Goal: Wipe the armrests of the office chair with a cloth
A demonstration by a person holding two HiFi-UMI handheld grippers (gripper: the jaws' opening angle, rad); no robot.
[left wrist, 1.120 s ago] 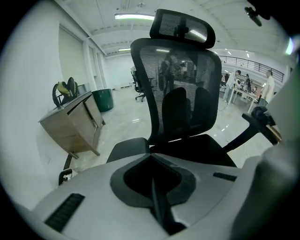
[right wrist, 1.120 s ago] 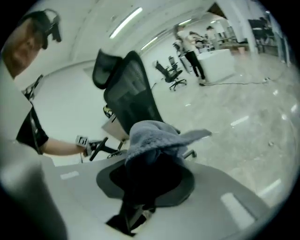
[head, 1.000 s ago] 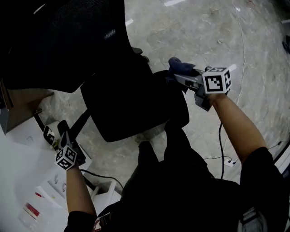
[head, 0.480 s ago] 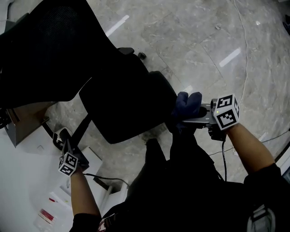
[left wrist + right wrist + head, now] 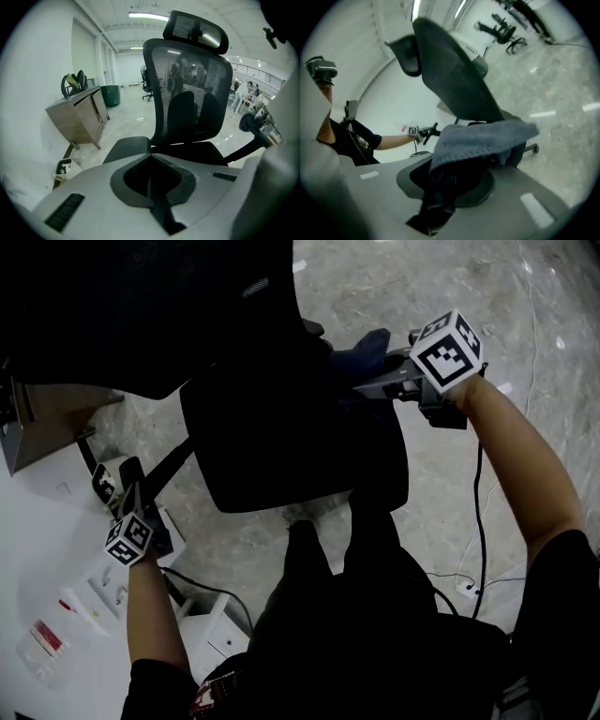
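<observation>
The office chair (image 5: pixel 281 427) stood close, its armrest (image 5: pixel 241 150) just by the blue cloth (image 5: pixel 364 354) clamped in the right claw (image 5: pixel 367 379), which would do best pressing flat along the pad, while the left claw (image 5: pixel 120 491) hung closed and empty.

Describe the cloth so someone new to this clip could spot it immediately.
Start at the black office chair filling the middle of the head view. At its upper right edge there, the right gripper clamps a bunched terry cloth. It is the only soft, blue-grey thing against the black chair and pale stone floor.
</observation>
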